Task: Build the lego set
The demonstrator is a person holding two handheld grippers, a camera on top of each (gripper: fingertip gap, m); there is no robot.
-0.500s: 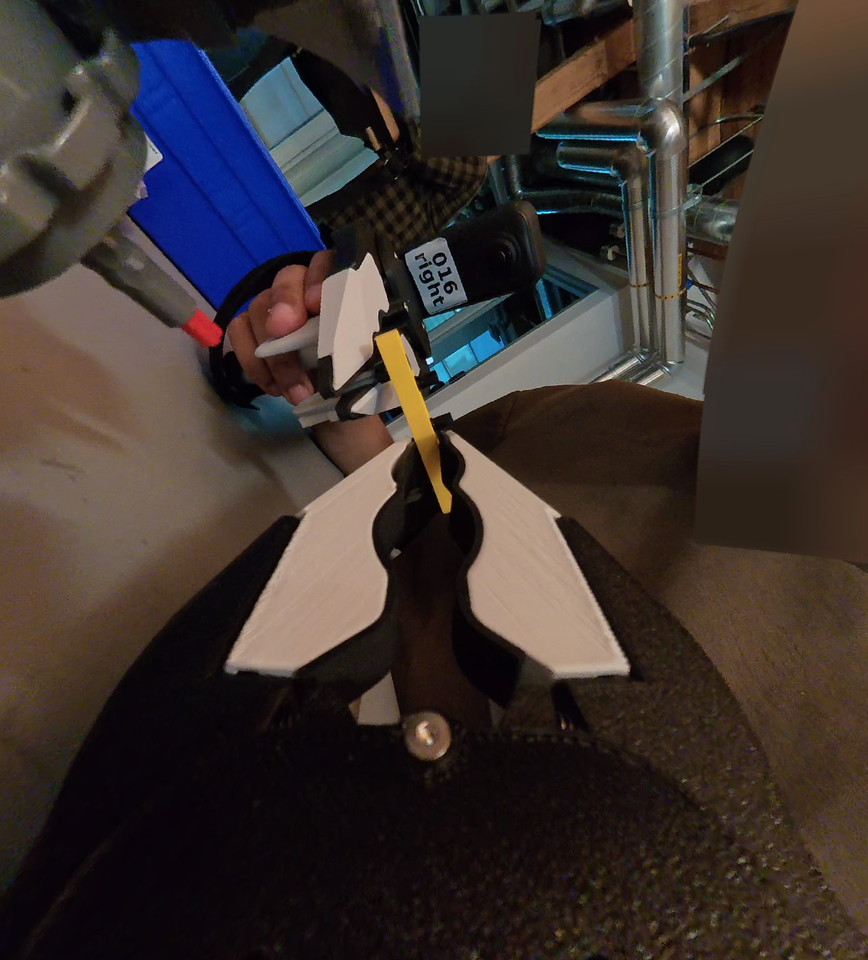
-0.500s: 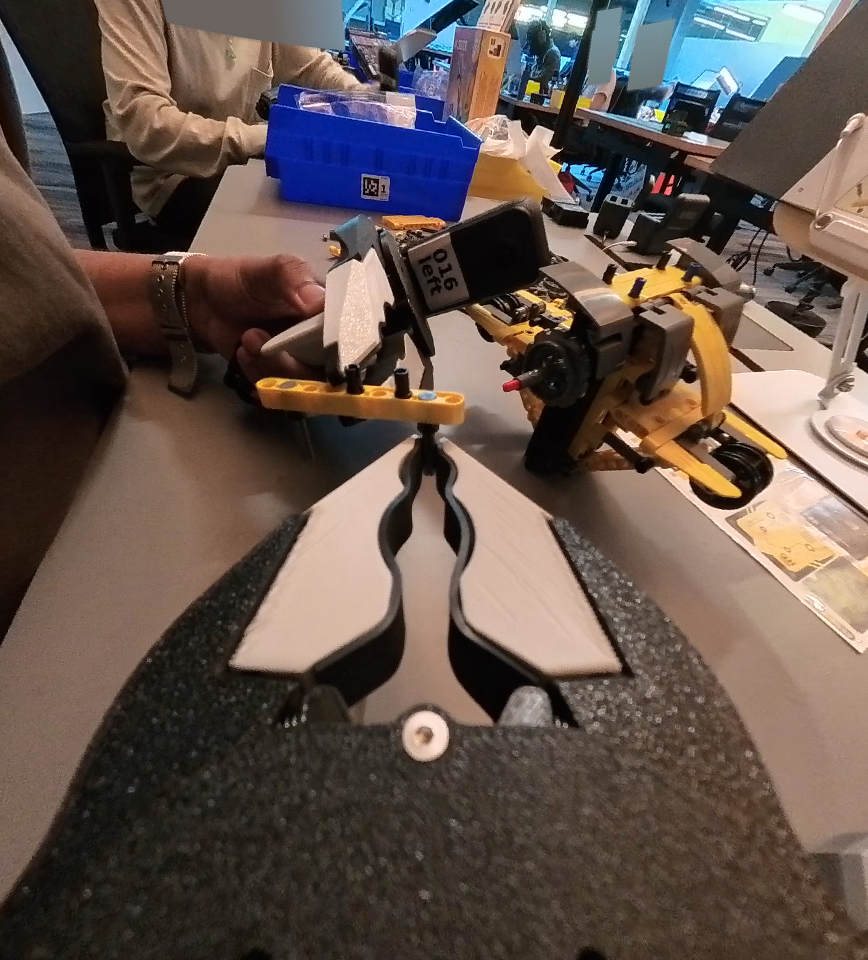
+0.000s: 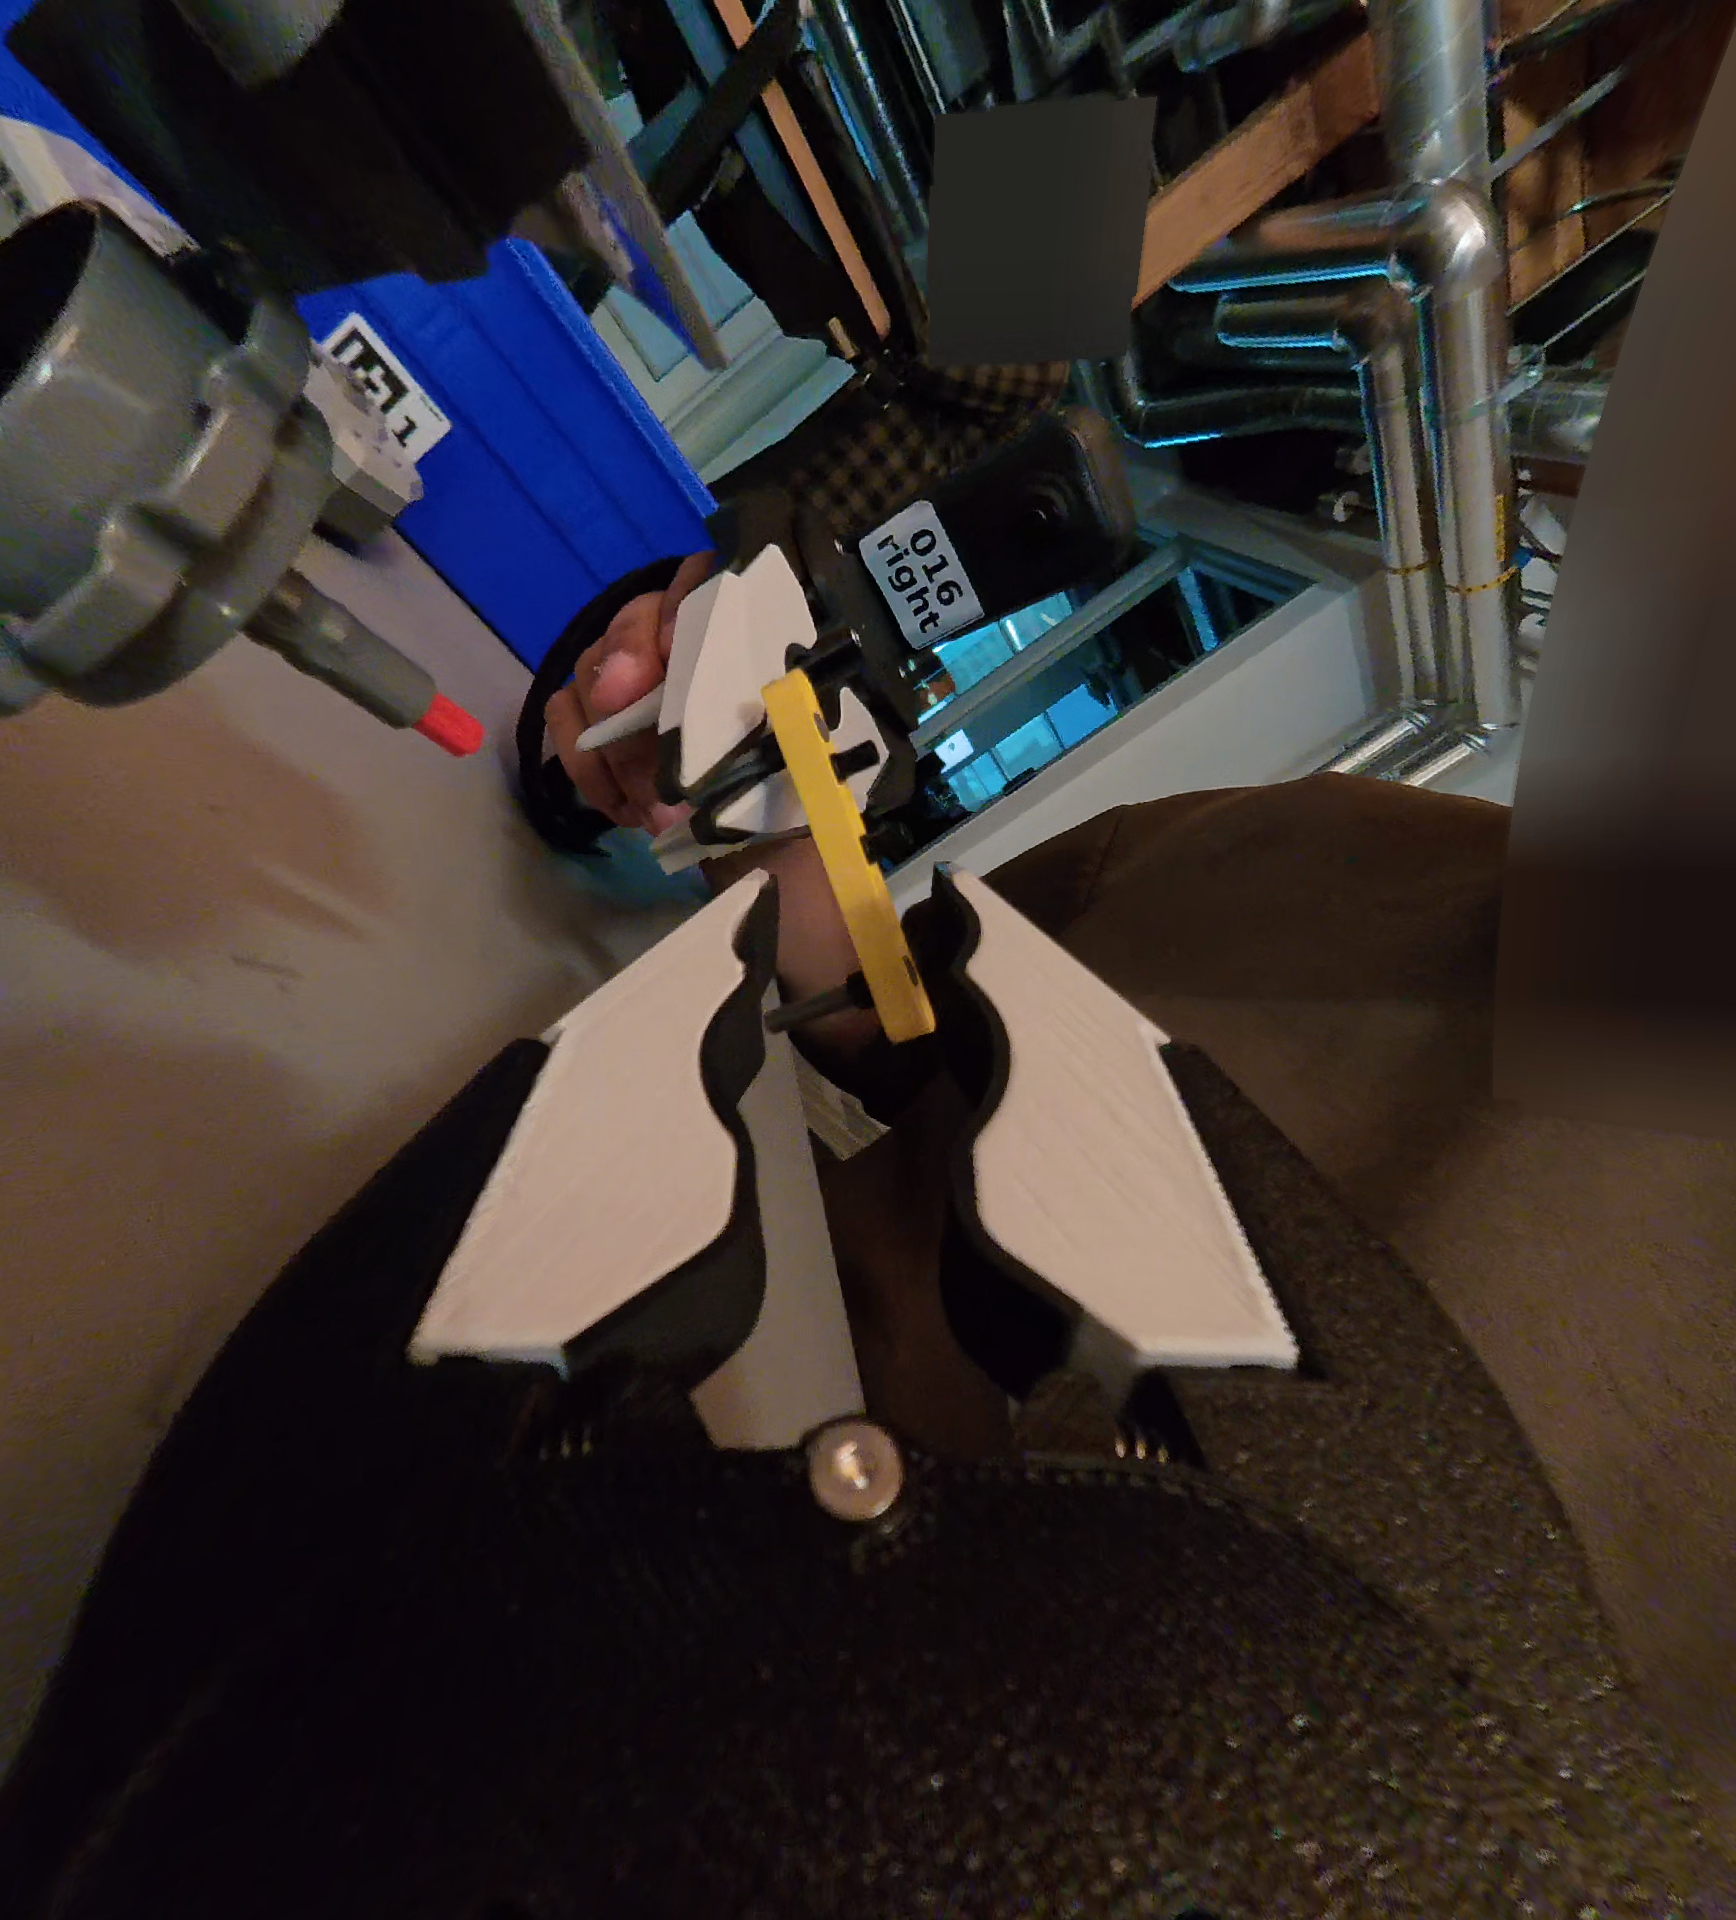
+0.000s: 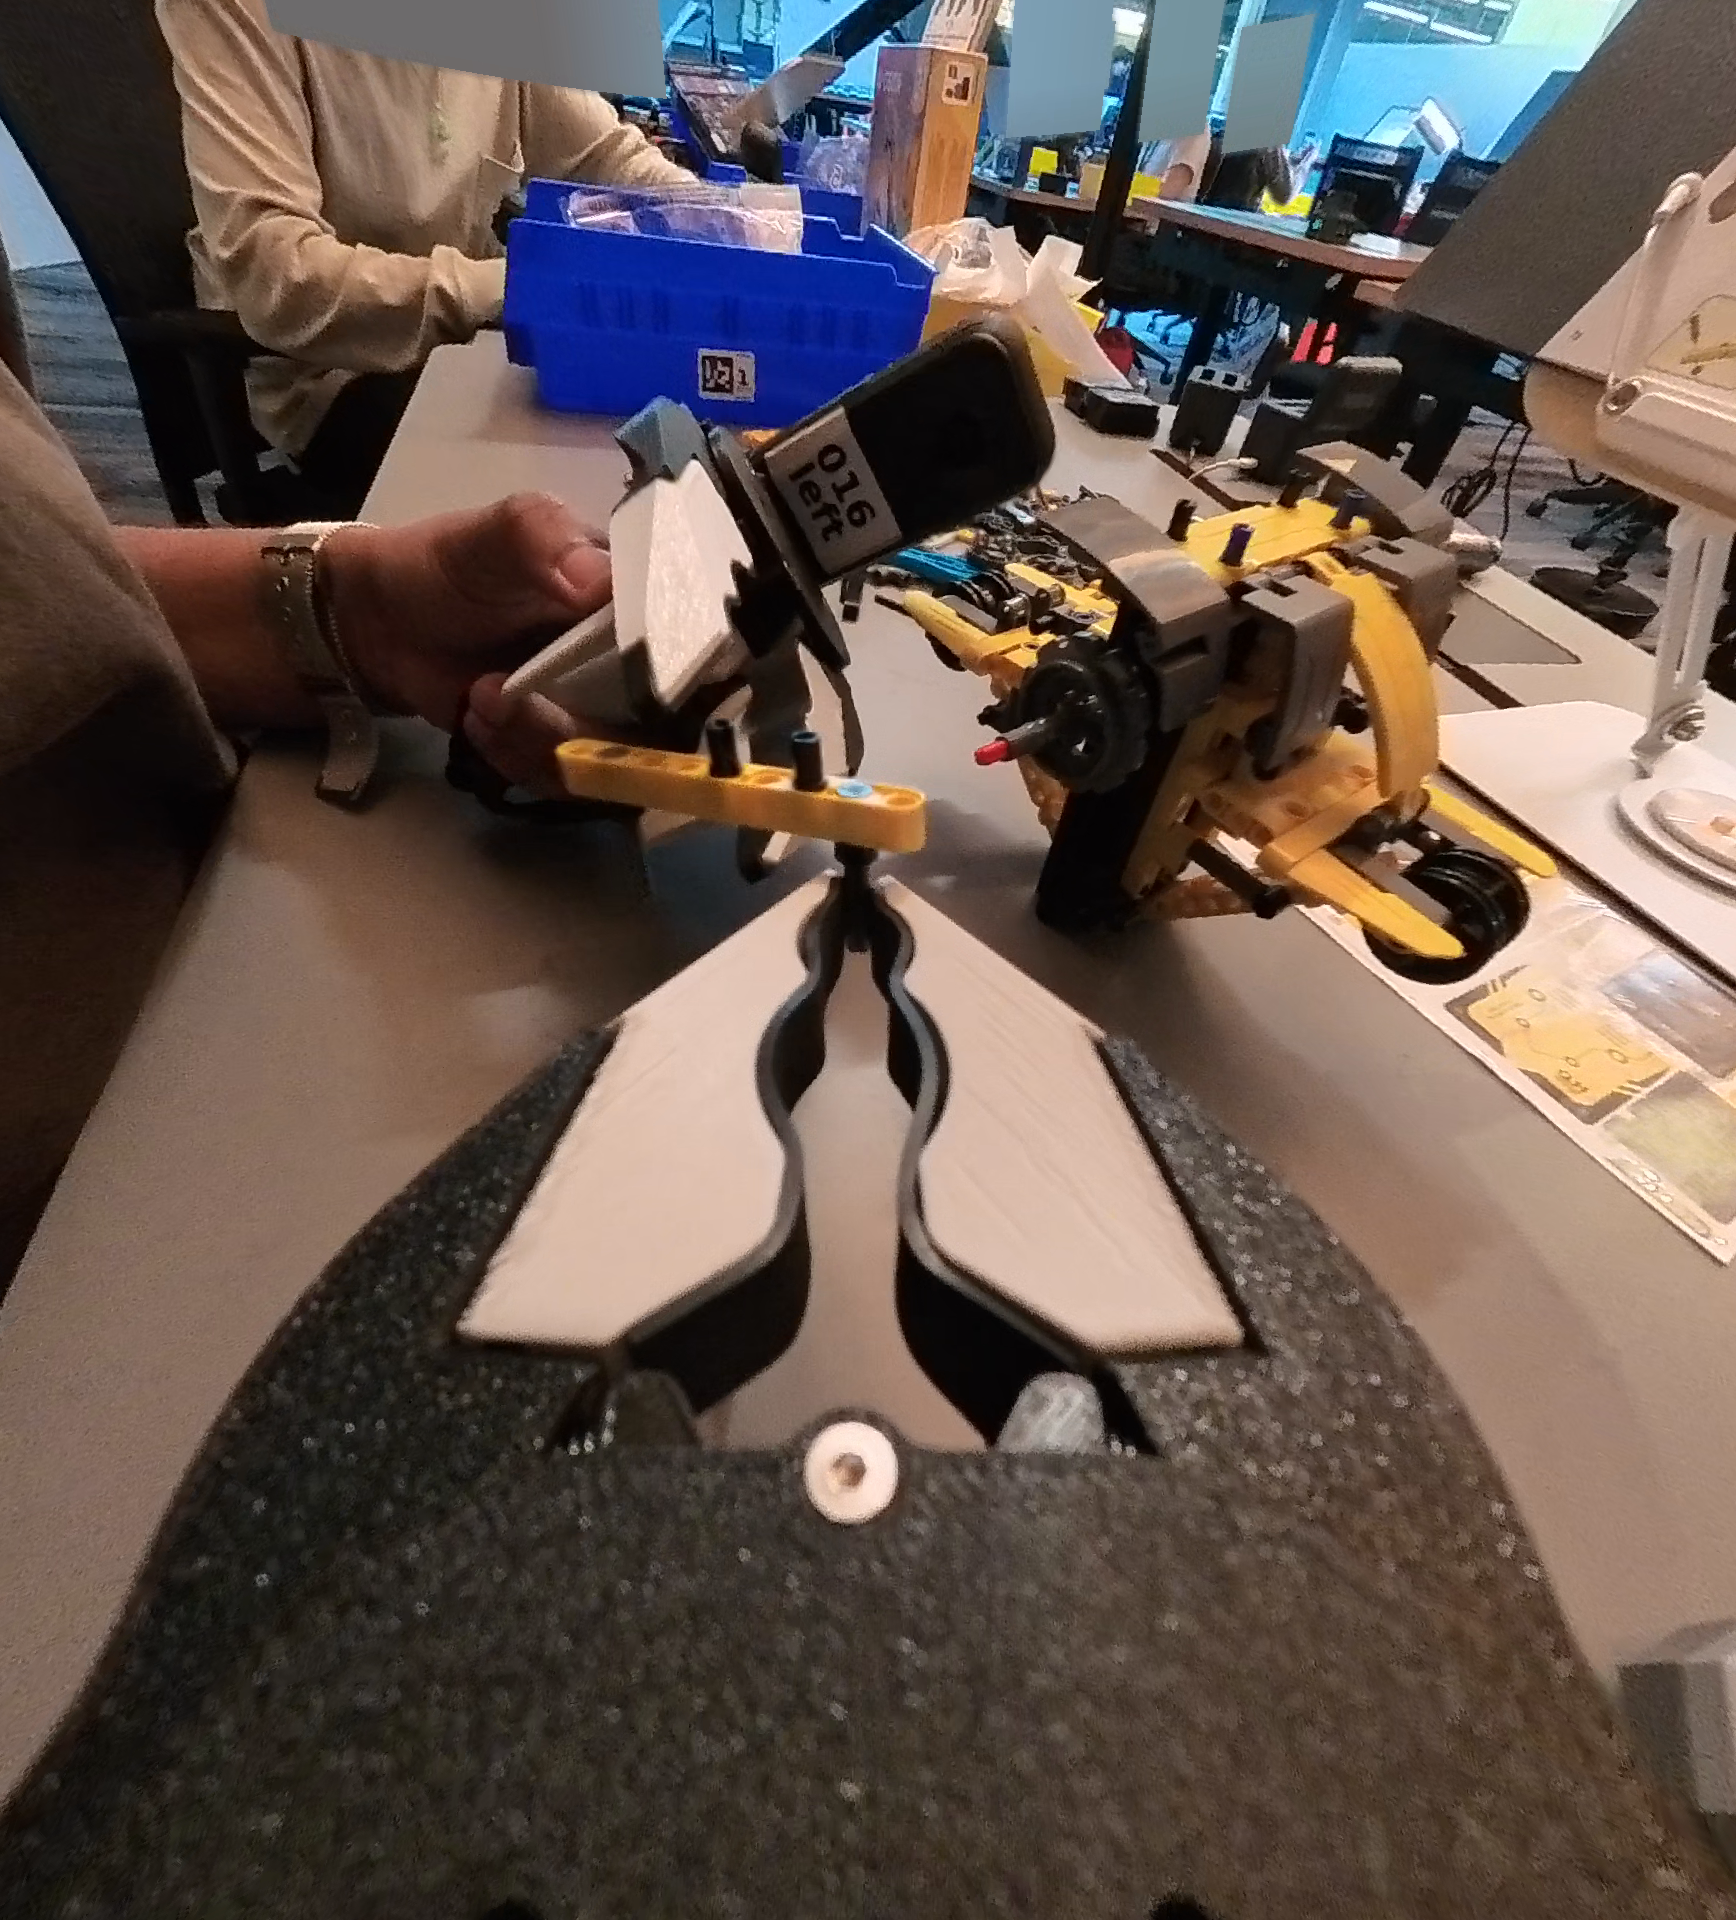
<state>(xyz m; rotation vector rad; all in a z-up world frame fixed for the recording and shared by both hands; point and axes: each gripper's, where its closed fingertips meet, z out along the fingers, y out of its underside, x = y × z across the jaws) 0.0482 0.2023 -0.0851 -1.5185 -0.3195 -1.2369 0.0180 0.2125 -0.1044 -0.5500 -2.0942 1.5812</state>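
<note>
Yellow beam (image 4: 739, 795) hangs mid-frame above the grey table (image 4: 344, 997), carried by the right gripper (image 4: 856, 914).
Its tips are closed on a black pin (image 4: 856, 902) under the beam; the left gripper (image 3: 853, 894) stands apart around the beam, seemingly not touching. The light, stiff plastic may pivot on one pin; grasp its flat sides. Yellow model (image 4: 1259, 727) sits right.

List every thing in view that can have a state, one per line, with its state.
right gripper: shut on a black pin under the beam
left gripper: open, its fingers either side of the beam
yellow beam: held off the table, roughly level, two black pins standing up from it
yellow and grey model: partly built, resting on the table
blue bin: open-topped, clear bags inside
</note>
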